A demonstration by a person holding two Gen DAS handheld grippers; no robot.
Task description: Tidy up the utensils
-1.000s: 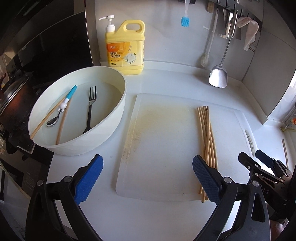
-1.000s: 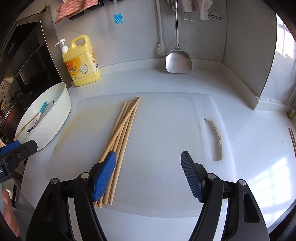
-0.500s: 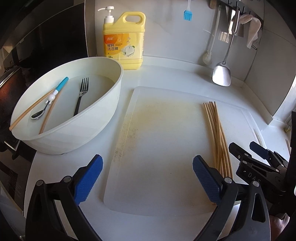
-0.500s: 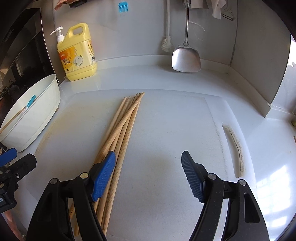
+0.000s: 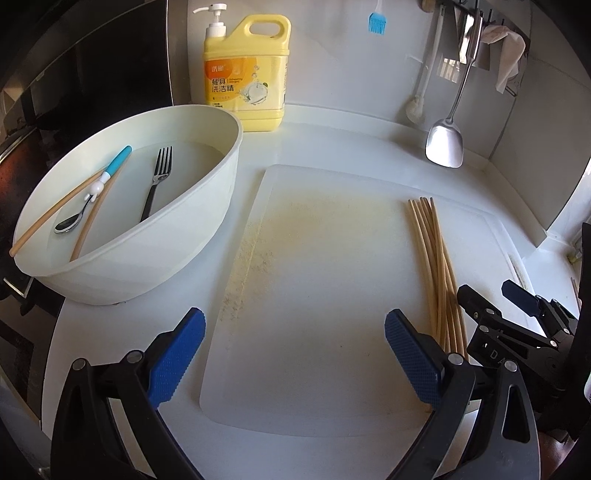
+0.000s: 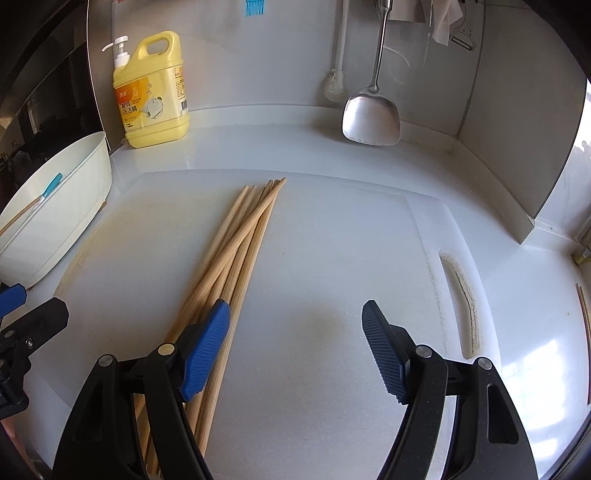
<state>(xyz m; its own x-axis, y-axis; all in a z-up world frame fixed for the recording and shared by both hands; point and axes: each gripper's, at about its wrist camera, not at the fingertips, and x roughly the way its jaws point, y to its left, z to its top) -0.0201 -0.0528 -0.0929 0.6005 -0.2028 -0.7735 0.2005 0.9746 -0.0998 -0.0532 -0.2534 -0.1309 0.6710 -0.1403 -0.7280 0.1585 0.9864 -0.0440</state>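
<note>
In the left wrist view, the left gripper (image 5: 293,350) fills the bottom of the frame with its blue pads spread wide and nothing between them; below the gap lies the bare middle of a white cutting board (image 5: 314,277). A bundle of wooden chopsticks (image 5: 432,258) lies on the right part of the board, running from mid-frame down toward the lower right, where the right gripper (image 5: 491,295) shows at the edge, one black finger just over the near ends of the sticks.

At the left of this view stands a white basin (image 5: 207,221) on the counter (image 5: 332,140), just beside the board. Inside it lie a dark fork (image 5: 157,184), a spoon (image 5: 74,221) with a blue-and-white handle, and two loose chopsticks (image 5: 55,210) leaning against the rim. Behind it, at top centre, stands a yellow bottle of dish soap (image 5: 245,74). A steel spatula (image 5: 445,140) hangs at the upper right, next to a white brush (image 5: 417,107); a blue silicone brush (image 5: 376,24) hangs higher on the wall.

In the right wrist view, the right gripper (image 6: 295,347) is also released, jaws well apart and empty. Its left pad (image 6: 205,350) sits over the lower part of the chopstick bundle (image 6: 243,240), which stretches up toward the centre of the frame; whether the pad touches the sticks I cannot tell. The gap between the pads is over bare board, and the board's handle slot (image 6: 460,299) lies to the right.
</note>
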